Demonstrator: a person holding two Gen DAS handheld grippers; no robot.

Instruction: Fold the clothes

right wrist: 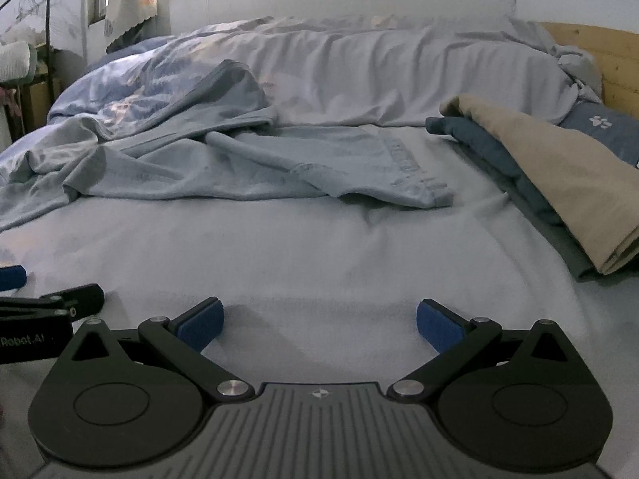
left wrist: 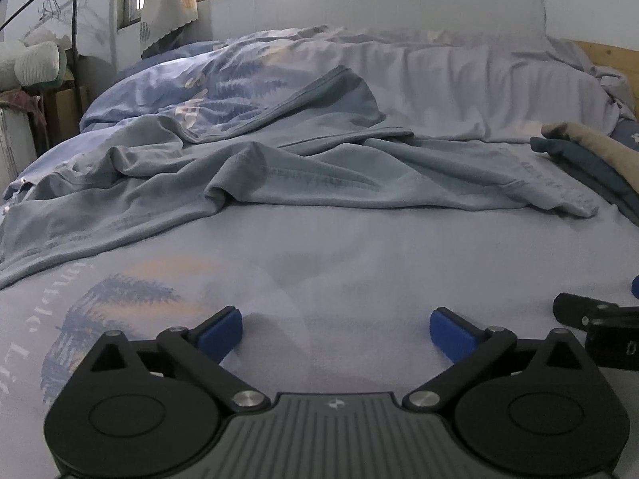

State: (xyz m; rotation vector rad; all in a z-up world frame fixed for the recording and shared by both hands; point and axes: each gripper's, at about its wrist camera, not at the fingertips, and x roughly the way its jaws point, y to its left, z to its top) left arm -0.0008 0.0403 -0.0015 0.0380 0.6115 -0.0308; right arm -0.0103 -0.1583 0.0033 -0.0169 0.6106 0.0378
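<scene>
The left hand-held gripper is low over the bed sheet and points forward and a little downward across the bed. Its two blue fingers stand wide apart, and only bare sheet shows between them, so it is open and holds nothing. The right hand-held gripper is in the same pose beside it: low over the sheet, tilted slightly down, its blue pads spread wide with nothing between them. The two tools are near each other, side by side; in the left wrist view a part of the right one shows at the right edge, and in the right wrist view a part of the left one shows at the left edge.

The garment to fold, a light blue-grey piece of clothing, lies crumpled on the bed in front of both grippers, well apart from their fingers. It stretches from the left side of the bed to the middle, with many wrinkles, and its hem points to the right.

To the right of it lies a pile of folded clothes, a beige piece on top of dark blue ones. Behind the garment a rumpled duvet lies along the wall.
</scene>
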